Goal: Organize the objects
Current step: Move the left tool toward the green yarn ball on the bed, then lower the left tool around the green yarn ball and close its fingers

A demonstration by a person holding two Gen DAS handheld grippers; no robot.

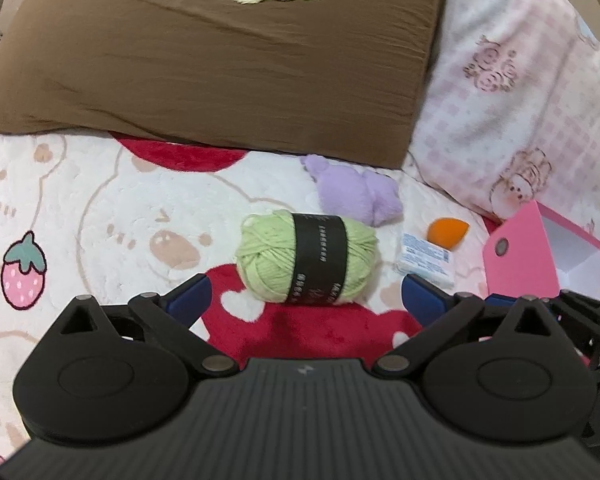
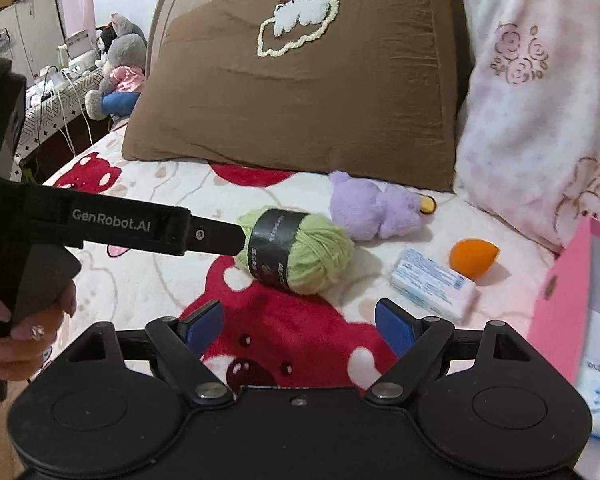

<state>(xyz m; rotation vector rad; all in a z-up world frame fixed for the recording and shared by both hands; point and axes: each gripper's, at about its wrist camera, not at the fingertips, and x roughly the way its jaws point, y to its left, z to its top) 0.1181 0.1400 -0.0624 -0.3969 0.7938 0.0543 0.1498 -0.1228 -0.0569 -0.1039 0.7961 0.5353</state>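
Since the job is tidying loose stuff off the bed, my guess is everything's headed for the pink box (image 2: 560,292) sitting open at the right edge of the fleece blanket (image 1: 100,208), just beside the pink checked pillow (image 1: 520,100). First up looks like the green yarn ball (image 1: 306,258), a soft squishy skein with a smooth black paper band round its middle, lying on the red bear print. It lies dead ahead of the left gripper (image 1: 306,300), jaws spread wide to either side of it and nothing pinched; in the right wrist view one finger reaches right up to the yarn's banded end, can't tell if it's touching. The right gripper (image 2: 300,326) hangs back, jaws also apart and empty, over the red patch. Behind the yarn is a fuzzy purple plush (image 2: 374,210), and to the right a boxy plastic-wrapped tissue pack (image 2: 434,282) and a smooth orange teardrop sponge (image 2: 474,258), all near the box. The brown pillow (image 1: 220,60) props up the back.
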